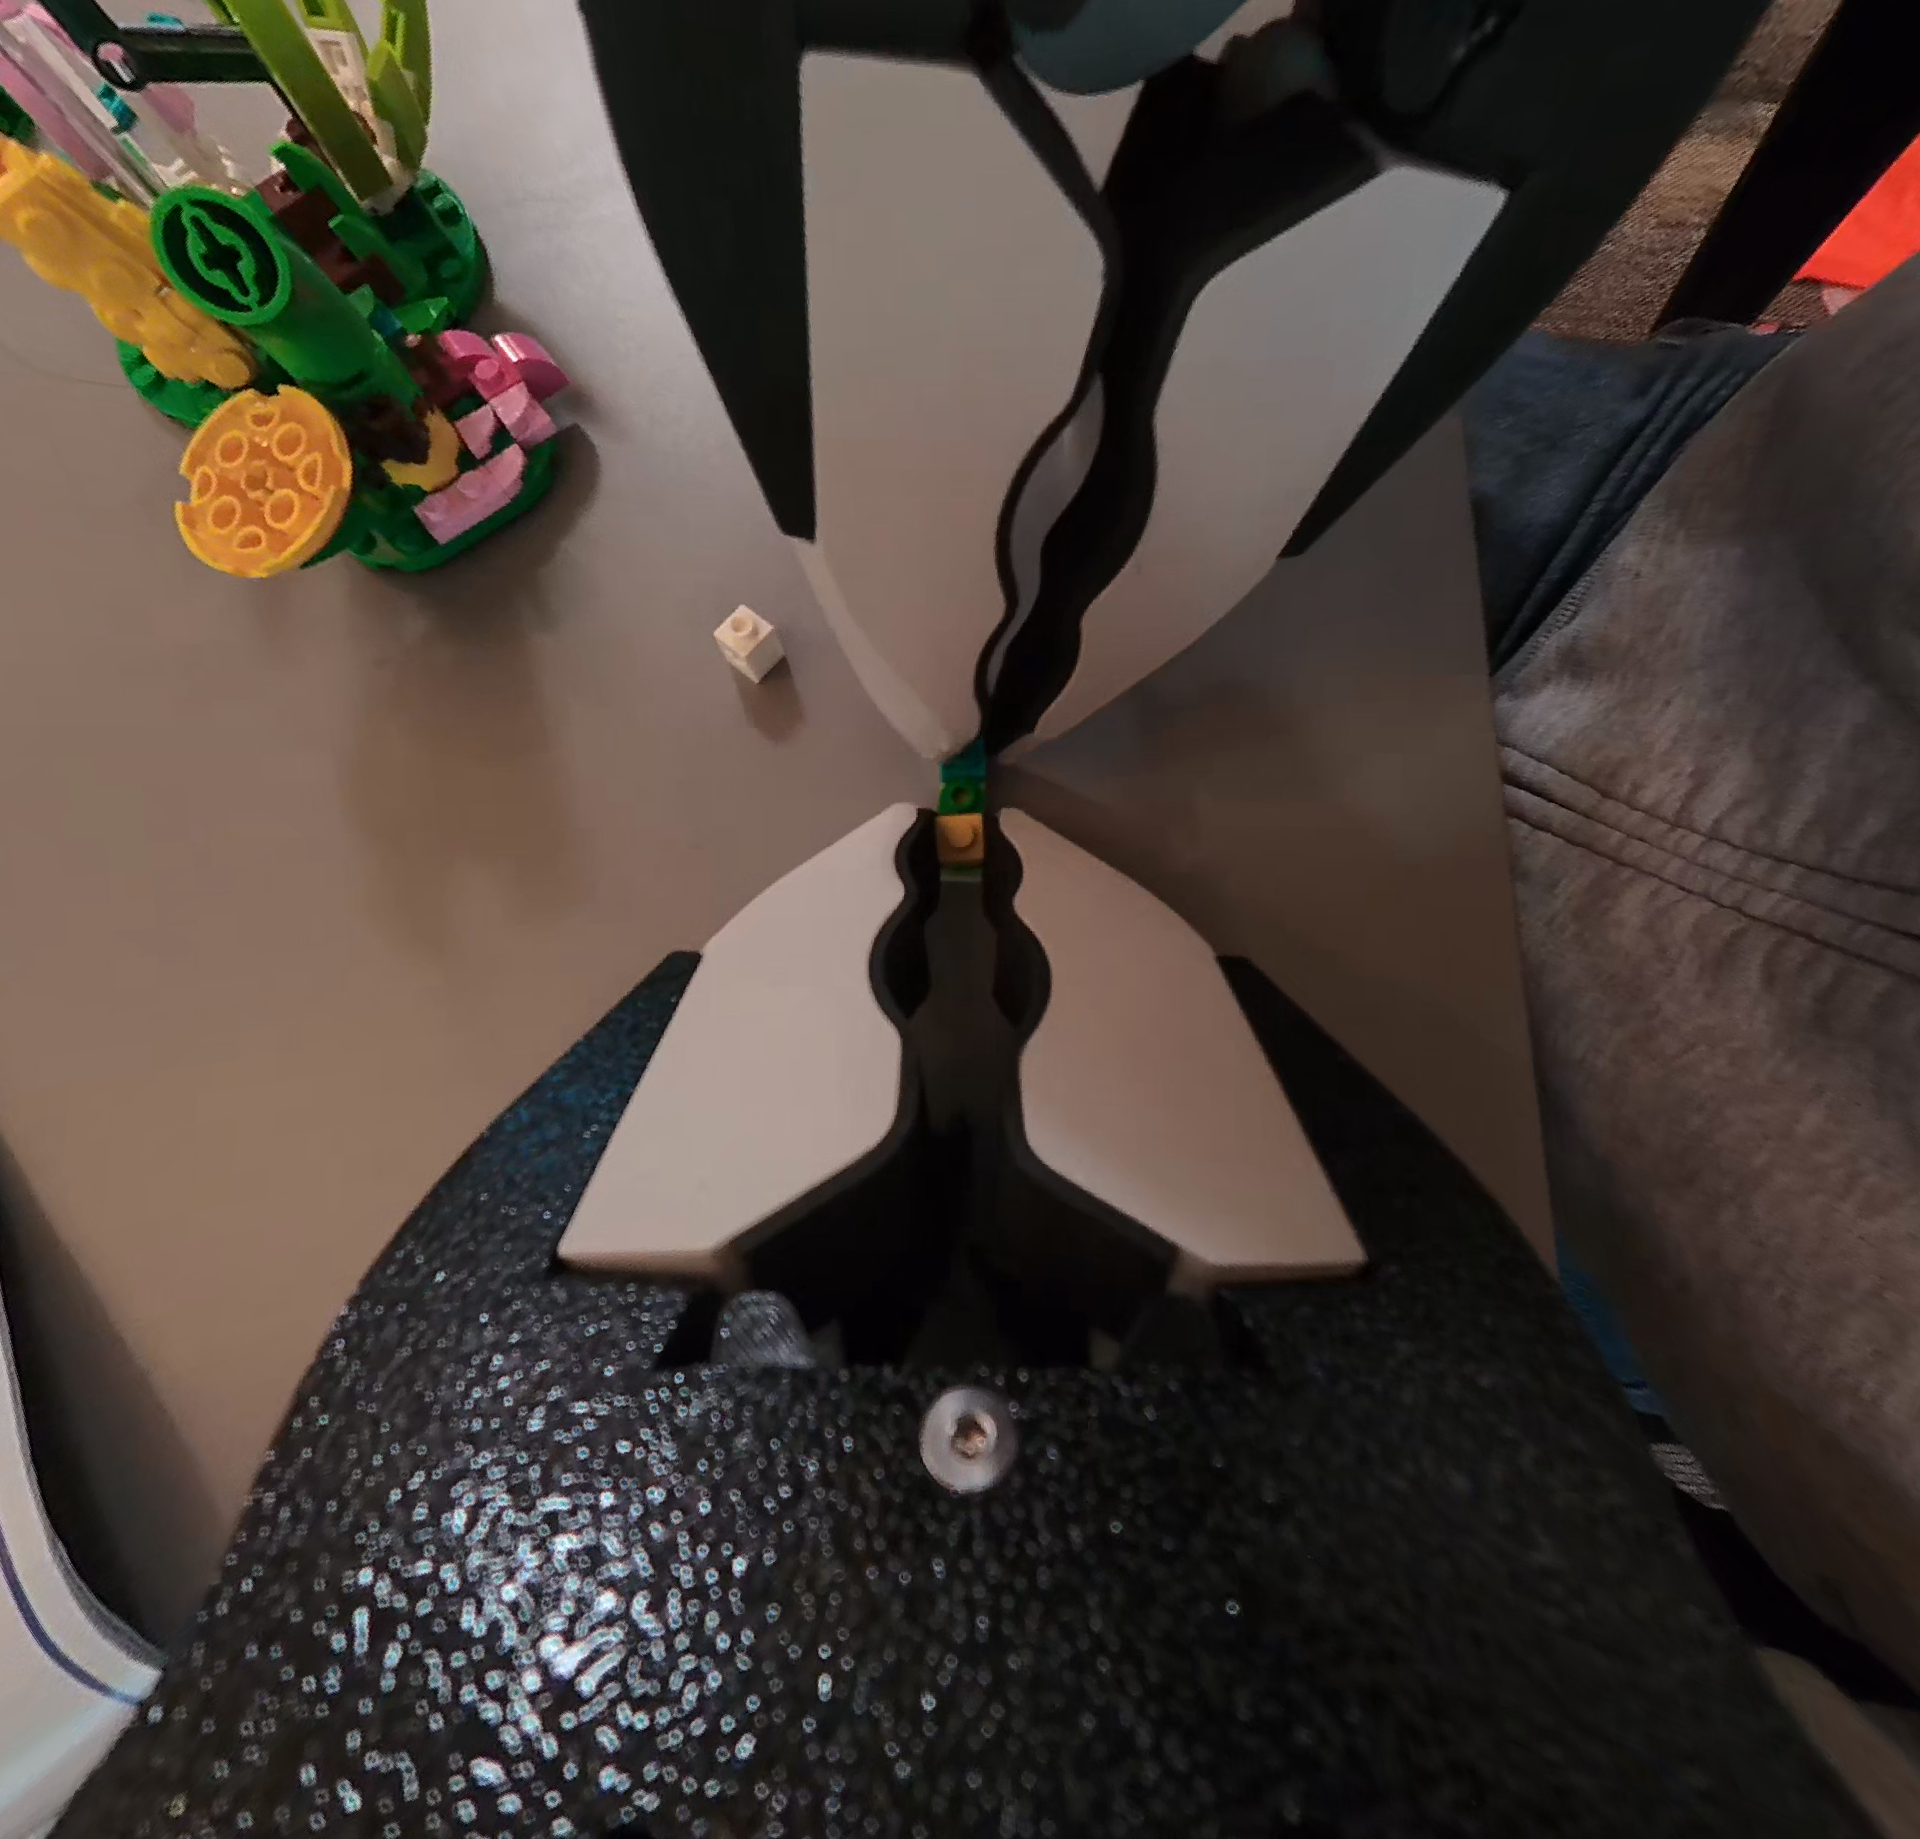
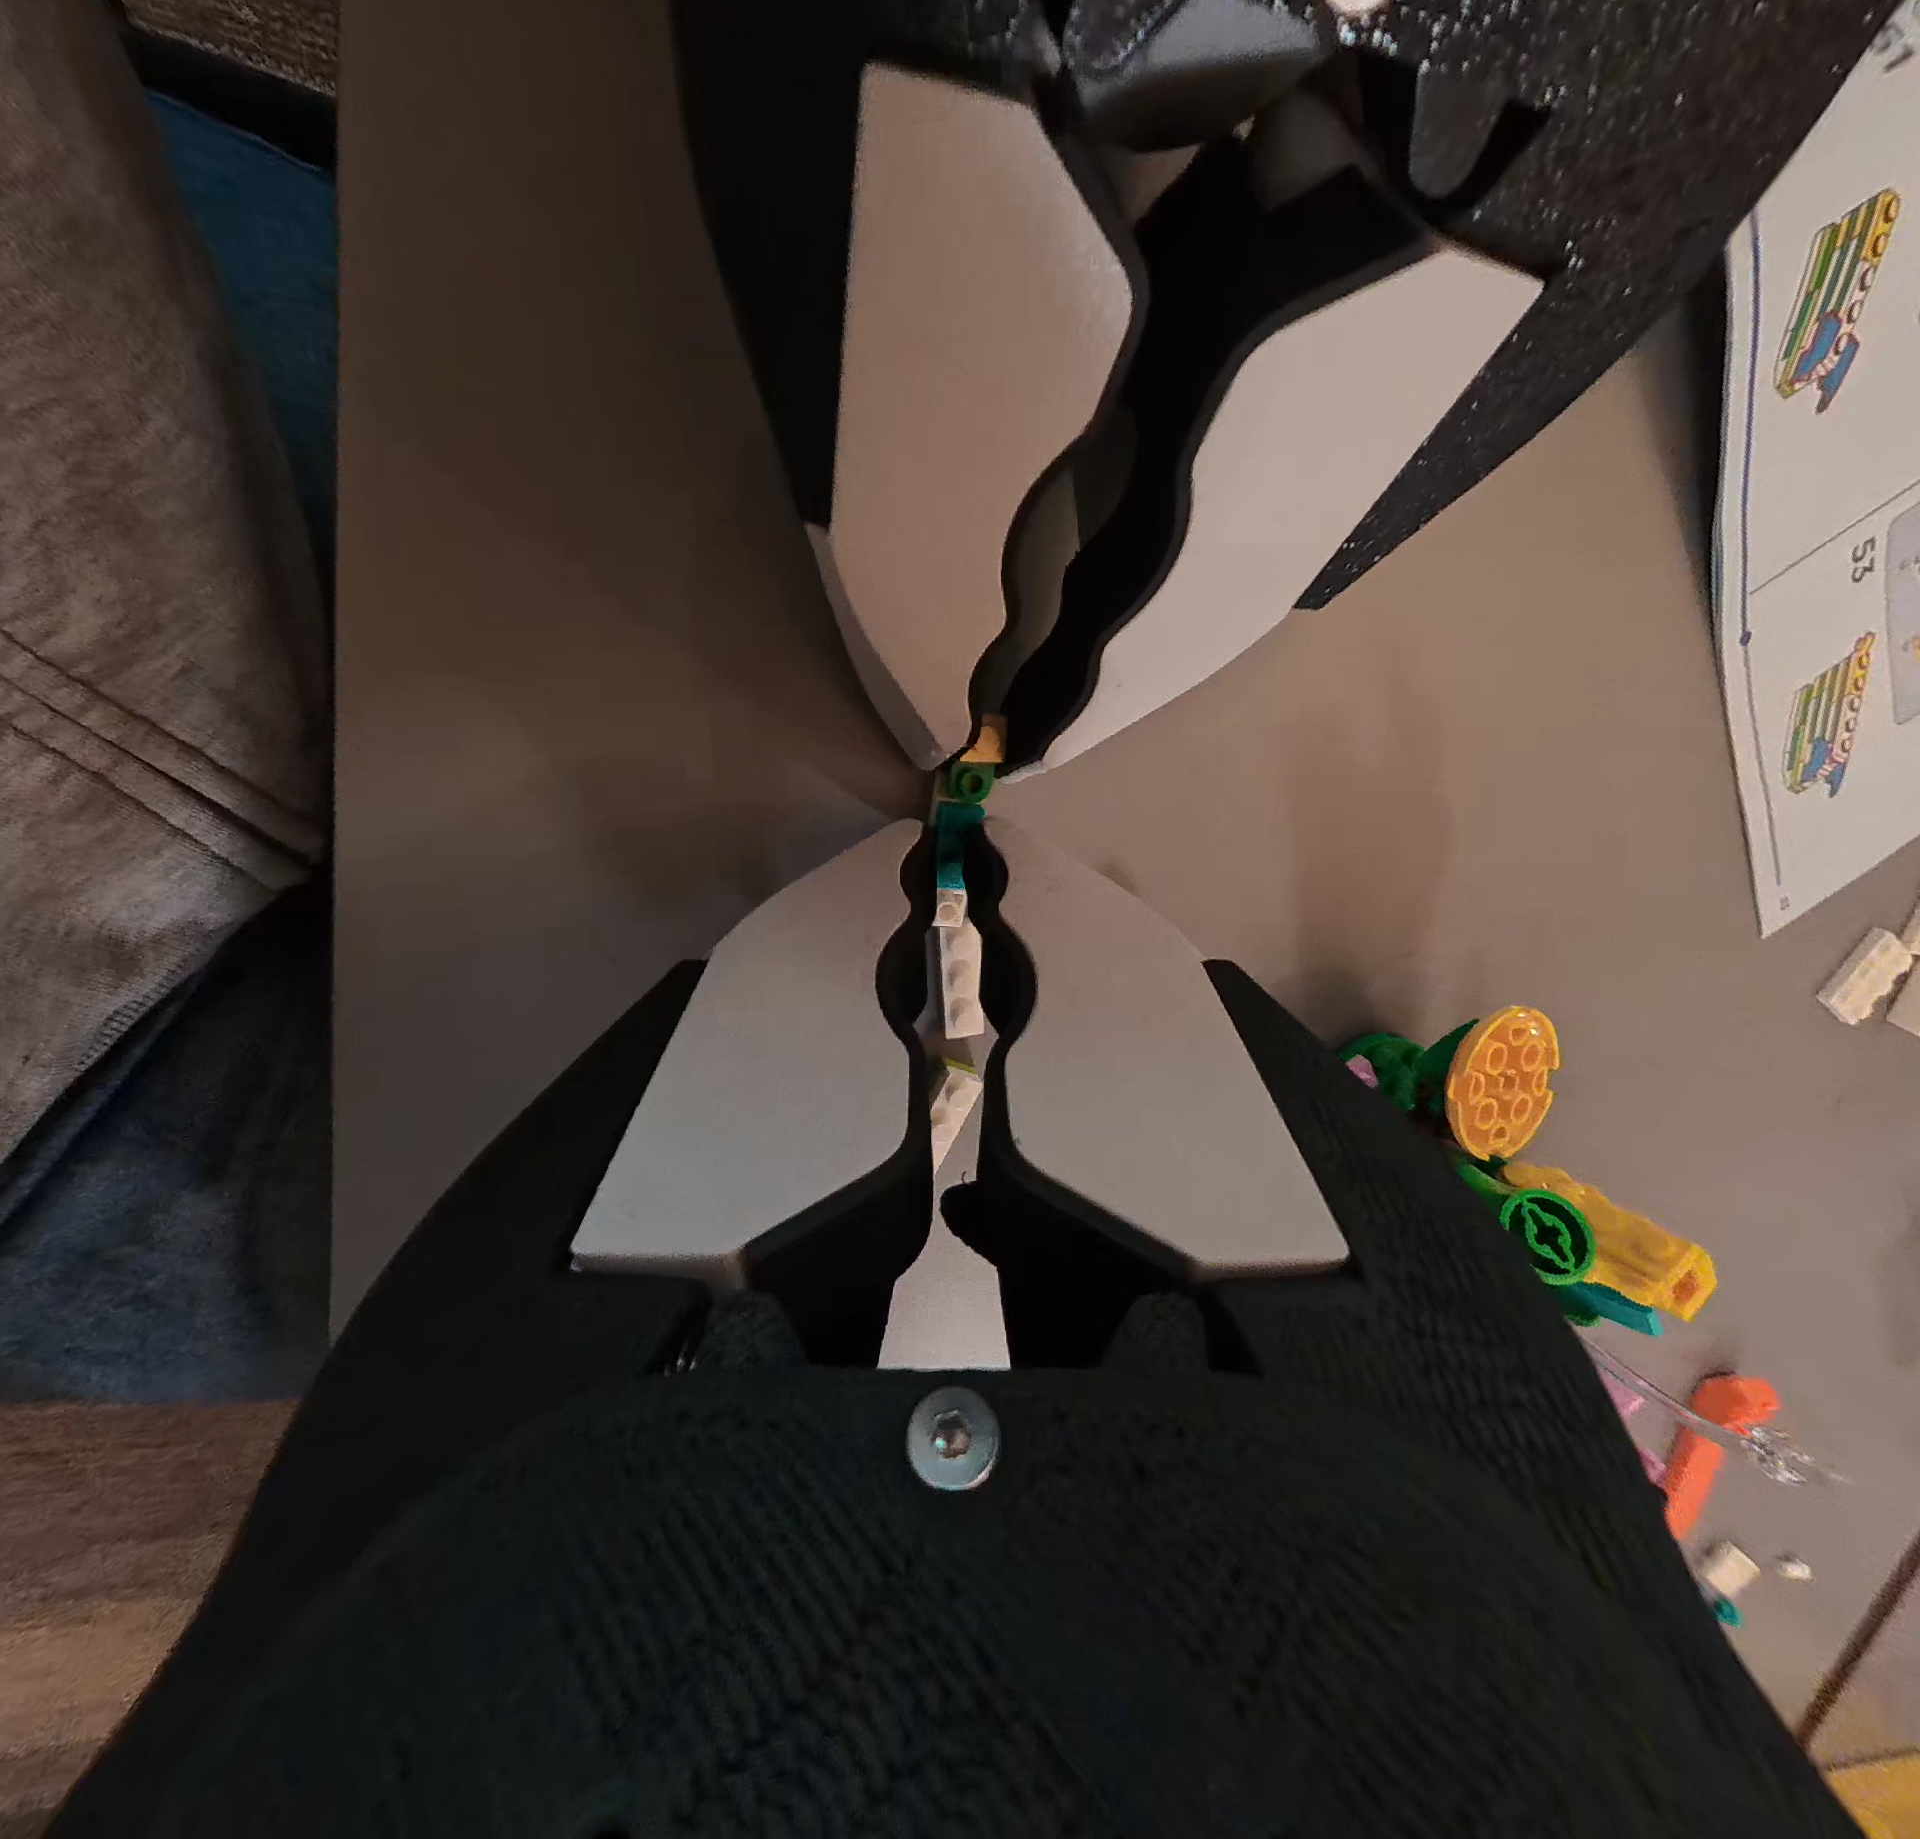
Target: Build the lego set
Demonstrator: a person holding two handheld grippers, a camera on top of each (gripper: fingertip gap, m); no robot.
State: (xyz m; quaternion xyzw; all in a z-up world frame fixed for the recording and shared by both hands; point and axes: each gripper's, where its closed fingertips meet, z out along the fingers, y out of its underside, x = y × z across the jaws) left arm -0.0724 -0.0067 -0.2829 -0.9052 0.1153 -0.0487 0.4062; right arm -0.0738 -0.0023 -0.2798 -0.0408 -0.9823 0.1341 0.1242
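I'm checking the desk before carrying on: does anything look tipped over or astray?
Yes. The brick flower model leans over on the table, its yellow disc near the surface. One white brick lies astray, apart from it.

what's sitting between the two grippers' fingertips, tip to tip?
A small green brick, joined to the yellow brick in the left gripper and the teal piece in the right gripper. Both wrist views show it.

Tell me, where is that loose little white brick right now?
In the left wrist view, the white brick sits alone on the grey table, left of the meeting grippers, below-right of the flower model.
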